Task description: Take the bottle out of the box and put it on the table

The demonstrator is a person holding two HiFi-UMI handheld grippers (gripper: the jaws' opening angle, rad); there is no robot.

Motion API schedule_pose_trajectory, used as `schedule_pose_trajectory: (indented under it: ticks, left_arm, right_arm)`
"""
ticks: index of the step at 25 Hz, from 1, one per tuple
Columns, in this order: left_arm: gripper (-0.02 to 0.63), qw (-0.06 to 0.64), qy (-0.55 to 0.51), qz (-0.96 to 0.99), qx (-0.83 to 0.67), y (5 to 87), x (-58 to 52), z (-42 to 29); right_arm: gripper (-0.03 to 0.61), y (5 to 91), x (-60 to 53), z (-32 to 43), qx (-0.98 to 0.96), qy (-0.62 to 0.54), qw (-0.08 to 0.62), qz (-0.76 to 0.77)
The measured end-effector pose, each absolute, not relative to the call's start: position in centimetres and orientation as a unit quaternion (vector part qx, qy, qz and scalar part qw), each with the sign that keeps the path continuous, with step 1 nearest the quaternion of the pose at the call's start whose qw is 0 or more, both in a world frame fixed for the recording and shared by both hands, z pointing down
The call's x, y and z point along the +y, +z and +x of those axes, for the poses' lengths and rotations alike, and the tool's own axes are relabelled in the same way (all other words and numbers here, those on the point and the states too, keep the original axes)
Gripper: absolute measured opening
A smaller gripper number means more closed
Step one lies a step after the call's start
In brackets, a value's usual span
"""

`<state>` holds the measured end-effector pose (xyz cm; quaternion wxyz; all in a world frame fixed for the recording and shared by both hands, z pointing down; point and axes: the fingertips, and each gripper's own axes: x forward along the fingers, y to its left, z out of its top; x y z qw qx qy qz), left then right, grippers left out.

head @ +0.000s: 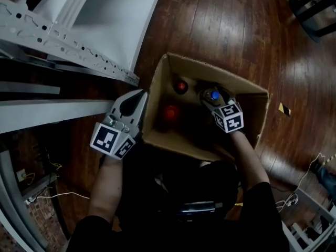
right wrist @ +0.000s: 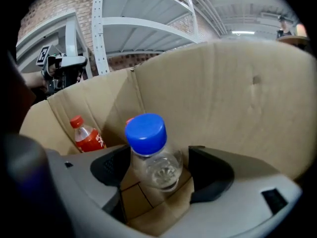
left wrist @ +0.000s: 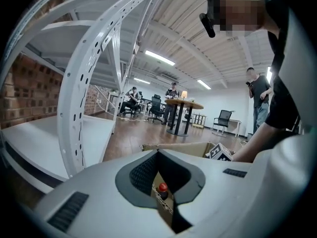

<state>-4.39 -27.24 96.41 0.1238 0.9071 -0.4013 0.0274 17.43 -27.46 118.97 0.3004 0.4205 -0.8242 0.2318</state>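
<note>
An open cardboard box [head: 210, 70] stands on the wooden floor. Inside it, a clear bottle with a blue cap [head: 214, 95] stands upright near the far right wall. My right gripper [head: 209, 101] reaches down into the box. Its jaws are open on either side of the bottle [right wrist: 148, 150], with a gap between pads and bottle. Two red-capped bottles [head: 181, 86] [head: 170, 112] stand at the box's left; one shows red drink [right wrist: 86, 135]. My left gripper [head: 143, 96] is shut on the box's left wall [left wrist: 166, 202], and a red cap [left wrist: 163, 187] shows beyond it.
A white metal shelving rack [head: 63, 41] rises close to the box's left. Cables [head: 47, 196] lie on the floor at lower left. A small yellow-black object [head: 284, 109] lies right of the box. Far off are a round table [left wrist: 183, 103], chairs and people.
</note>
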Motion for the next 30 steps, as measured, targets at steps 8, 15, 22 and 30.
schedule_pose_trajectory:
  ticks: [8,15,22,30]
  left_arm:
    - [0.003,0.129,0.031,0.9,-0.416,96.1,-26.5,-5.2]
    - [0.003,0.115,0.047,0.906,-0.405,96.3,-26.0,-3.8]
    - [0.003,0.152,0.014,0.897,-0.415,95.2,-27.3,-3.1]
    - [0.003,0.167,0.004,0.902,-0.398,80.3,-25.8,-1.6]
  right_arm:
    - [0.376,121.9,-28.4,15.7,-0.831,0.238,0.298,0.406]
    - [0.325,122.5,-28.5,16.5,-0.821,0.226,0.321,0.416]
    - [0.318,116.5,-26.8,17.4,-0.82,0.222,0.306,0.429]
    - [0.318,94.9,-25.3,20.3,-0.802,0.249,0.227,0.493]
